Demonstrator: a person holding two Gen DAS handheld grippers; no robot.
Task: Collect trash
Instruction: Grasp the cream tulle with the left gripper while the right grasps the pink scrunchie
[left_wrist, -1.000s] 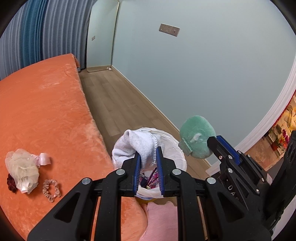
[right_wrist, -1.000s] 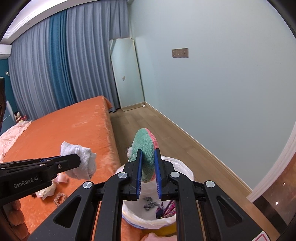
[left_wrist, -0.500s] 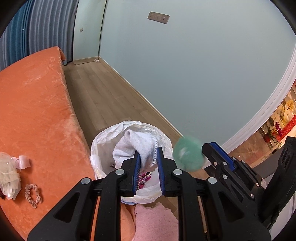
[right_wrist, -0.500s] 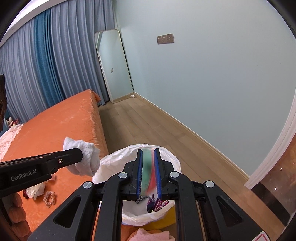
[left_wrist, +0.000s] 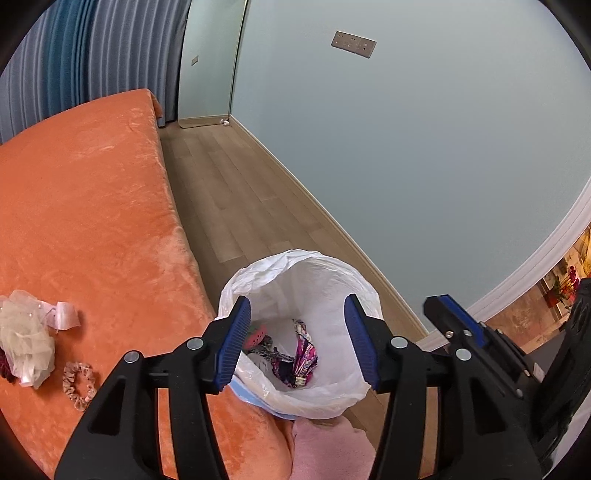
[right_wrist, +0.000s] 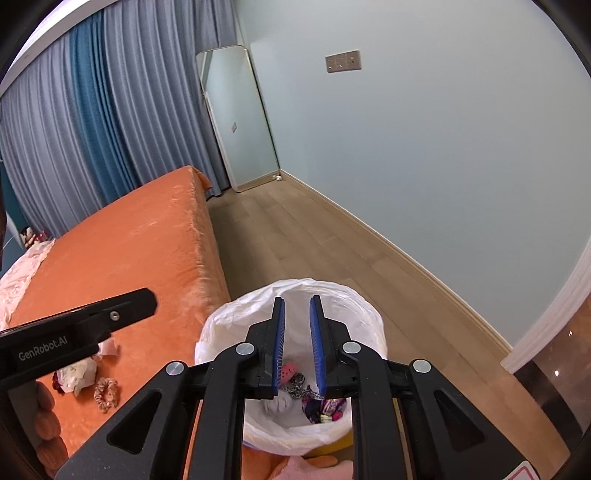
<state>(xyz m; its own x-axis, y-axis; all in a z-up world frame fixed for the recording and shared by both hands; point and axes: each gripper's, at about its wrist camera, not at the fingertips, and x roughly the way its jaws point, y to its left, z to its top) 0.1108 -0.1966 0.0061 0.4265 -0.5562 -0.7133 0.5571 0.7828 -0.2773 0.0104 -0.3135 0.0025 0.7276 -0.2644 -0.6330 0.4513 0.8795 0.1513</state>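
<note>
The trash bin (left_wrist: 299, 398), lined with a white plastic bag (right_wrist: 236, 317), stands on the wooden floor (left_wrist: 236, 192) just beside the near right edge of the orange bed (left_wrist: 92, 206). Inside it lie a white sock (right_wrist: 279, 404), a pink-and-green round pad (right_wrist: 286, 369) and a tangle of patterned fabric (left_wrist: 303, 354).

The left gripper (left_wrist: 297, 325) hangs over the bin's mouth with its blue pads well apart — its jaws have just been opening, and nothing sits between them. The right gripper (right_wrist: 298, 332) is also above the bin, its jaws drawn close with a narrow gap between them and nothing held; only the bag's inside shows through the gap.

On the bed, well to the left of the bin, lie a cream mesh bundle (left_wrist: 26, 343) with a pale ribbon (left_wrist: 62, 314), a pink scrunchie (left_wrist: 79, 384) just nearer than it, and a dark red scrunchie (left_wrist: 5, 367) at the bundle's left edge.

Beyond — at the far end of the floor — a tall mirror (right_wrist: 240, 122) leans against the wall beside blue-grey curtains (right_wrist: 92, 122).
</note>
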